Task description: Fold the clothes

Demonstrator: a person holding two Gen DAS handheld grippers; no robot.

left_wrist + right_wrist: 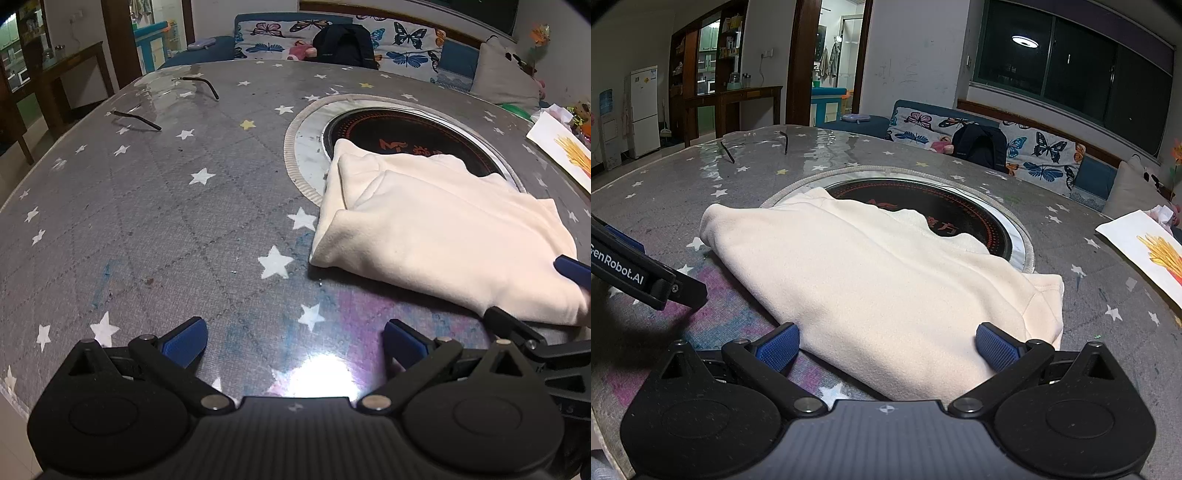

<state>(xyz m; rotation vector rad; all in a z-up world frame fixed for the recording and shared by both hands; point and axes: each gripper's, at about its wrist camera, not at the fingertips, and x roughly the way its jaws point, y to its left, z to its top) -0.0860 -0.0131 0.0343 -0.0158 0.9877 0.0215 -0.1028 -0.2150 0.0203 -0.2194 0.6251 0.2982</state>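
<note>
A cream garment (436, 236) lies folded into a compact stack on the grey star-patterned table (147, 221), partly over the round cooktop inset. It fills the middle of the right wrist view (879, 280). My left gripper (295, 343) is open and empty over bare table, to the left of the garment. My right gripper (886, 347) is open, its blue pads either side of the garment's near edge, holding nothing. The right gripper's finger shows at the left view's right edge (572, 271). The left gripper's body shows at the right view's left edge (639, 273).
A round black induction cooktop (934, 210) with a metal rim sits in the table's middle. Two bent black rods (138, 120) lie at the far left. A paper with a fries picture (1156, 251) lies at the right. A butterfly-print sofa (997, 136) stands beyond the table.
</note>
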